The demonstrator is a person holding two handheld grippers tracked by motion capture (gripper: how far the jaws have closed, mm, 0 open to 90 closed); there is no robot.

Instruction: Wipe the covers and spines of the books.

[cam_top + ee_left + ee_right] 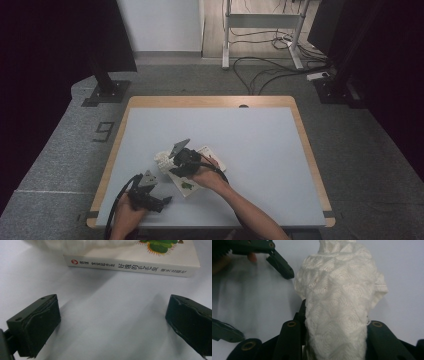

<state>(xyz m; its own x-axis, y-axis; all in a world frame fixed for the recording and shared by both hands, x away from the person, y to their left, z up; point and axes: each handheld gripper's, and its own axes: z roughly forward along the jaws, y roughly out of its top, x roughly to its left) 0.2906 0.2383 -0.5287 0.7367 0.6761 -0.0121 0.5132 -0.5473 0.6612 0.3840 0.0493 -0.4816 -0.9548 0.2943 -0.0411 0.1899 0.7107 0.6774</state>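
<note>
While clamping cloth (339,307), wrist bent.

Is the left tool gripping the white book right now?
No: in the left gripper view the left tool stands wide open over bare table, with the white picture book lying beyond its tips, untouched.

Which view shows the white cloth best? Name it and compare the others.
The right gripper view: the cloth is close up, knit texture clear, pinched between the right tongs. The high view shows a small pale bundle; the left gripper view, a blurred edge.
</note>
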